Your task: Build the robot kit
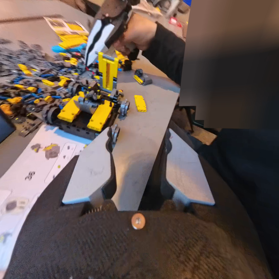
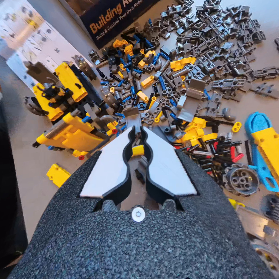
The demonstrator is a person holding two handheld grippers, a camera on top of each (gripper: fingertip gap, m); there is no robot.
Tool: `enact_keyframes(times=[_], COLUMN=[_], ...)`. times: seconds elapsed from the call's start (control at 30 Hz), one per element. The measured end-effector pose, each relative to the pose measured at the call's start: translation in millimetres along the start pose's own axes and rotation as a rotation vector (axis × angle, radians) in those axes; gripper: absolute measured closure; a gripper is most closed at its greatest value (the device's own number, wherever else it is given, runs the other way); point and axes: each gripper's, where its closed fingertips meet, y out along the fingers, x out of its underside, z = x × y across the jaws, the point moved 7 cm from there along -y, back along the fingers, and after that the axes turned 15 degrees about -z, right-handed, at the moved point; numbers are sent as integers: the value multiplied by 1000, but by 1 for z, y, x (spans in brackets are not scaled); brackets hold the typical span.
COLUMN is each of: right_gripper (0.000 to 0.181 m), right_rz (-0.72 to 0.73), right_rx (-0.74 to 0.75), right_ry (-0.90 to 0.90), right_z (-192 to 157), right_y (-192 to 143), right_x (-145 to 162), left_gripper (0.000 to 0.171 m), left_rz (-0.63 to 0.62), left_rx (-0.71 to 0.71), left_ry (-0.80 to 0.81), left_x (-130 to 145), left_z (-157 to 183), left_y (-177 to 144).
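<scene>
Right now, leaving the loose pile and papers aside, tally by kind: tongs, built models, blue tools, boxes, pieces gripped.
Tongs: 2 (left tongs, right tongs)
Partly built yellow vehicle model: 1
Blue separator tool: 1
Dark printed box: 1
Grey panel piece, gripped by right tongs: 1
Total: 6

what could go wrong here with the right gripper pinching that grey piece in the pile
1. The right gripper grips the grey piece only at its fingertips, so it may slip or twist out.
2. Loose parts crowd the pile around it; lifting could drag or scatter neighbours, such as the yellow peg between the fingers.
3. The half-built yellow model sits close on the left; a sideways swing might knock it. The left gripper is open and does not steady it.
</scene>
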Motion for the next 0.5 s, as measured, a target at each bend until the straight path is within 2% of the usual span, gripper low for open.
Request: enact_keyframes(times=[0.07, 0.13, 0.27, 0.4, 0.5], right_gripper=[174, 174, 176, 179, 179], right_rz=[22, 53, 158, 283, 421], right_rx=[59, 129, 177, 293, 240], right_ry=[6, -7, -3, 97, 180], right_z=[0, 0, 5, 27, 35], right_y=[-4, -11, -30, -44, -57], right_x=[8, 15, 21, 28, 31], left_gripper=[107, 115, 132, 142, 145], left_rz=[-35, -57, -169, -374, -563], left_rx=[15, -90, -292, -340, -341], left_ry=[39, 71, 95, 160, 252], left_x=[-24, -54, -110, -139, -156], left_z=[-10, -26, -58, -81, -104], left_y=[0, -2, 7, 51, 92])
